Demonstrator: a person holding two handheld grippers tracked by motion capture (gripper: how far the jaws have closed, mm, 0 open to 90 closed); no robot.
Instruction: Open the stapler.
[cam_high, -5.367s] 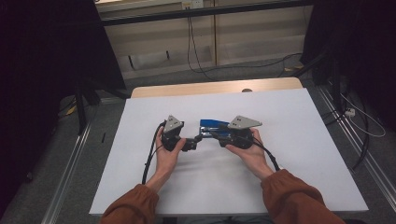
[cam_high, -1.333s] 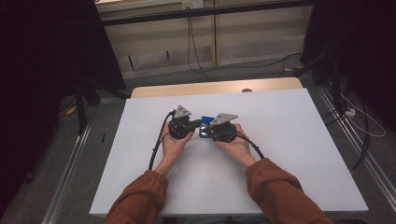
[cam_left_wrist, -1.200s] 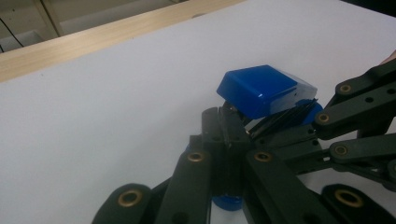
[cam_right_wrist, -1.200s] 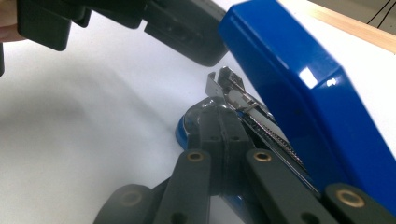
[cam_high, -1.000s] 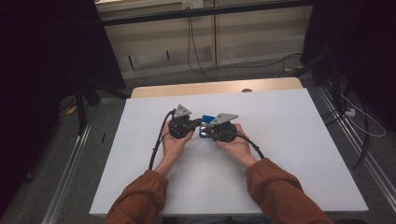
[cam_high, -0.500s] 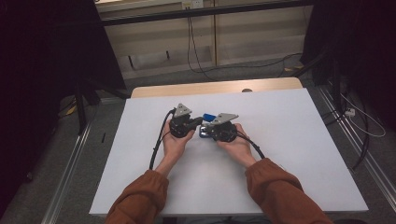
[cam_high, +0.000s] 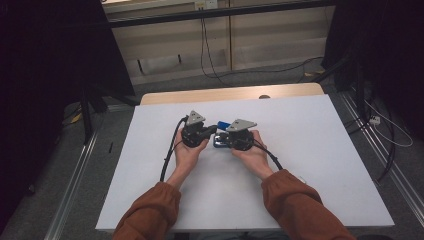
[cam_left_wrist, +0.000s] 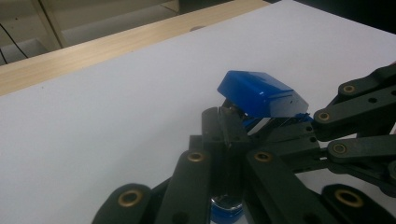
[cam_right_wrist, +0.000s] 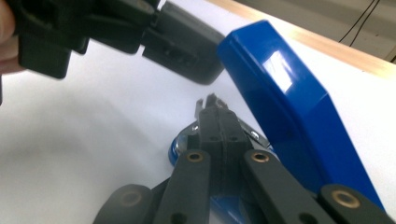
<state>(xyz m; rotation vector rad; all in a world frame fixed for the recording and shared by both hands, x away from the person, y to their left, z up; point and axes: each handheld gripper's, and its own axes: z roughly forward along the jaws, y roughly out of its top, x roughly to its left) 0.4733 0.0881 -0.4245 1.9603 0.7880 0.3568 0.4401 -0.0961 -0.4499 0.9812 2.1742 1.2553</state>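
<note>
White sheeting covers the worktop (cam_high: 310, 165), with a bare wooden strip along its far edge. Near the middle, toward that far edge, I hold a blue stapler (cam_left_wrist: 261, 93) between both tongs: my left tongs (cam_left_wrist: 223, 122) pinch narrow on something under its raised lid, while my right tongs (cam_right_wrist: 212, 109) clamp its base, probably steadying it so it stays open. Nothing else crowds us; cables trail off.

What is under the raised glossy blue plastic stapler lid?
Under the raised blue stapler lid, the shut right gripper lies on the blue base. The gripper covers the rest.
</note>
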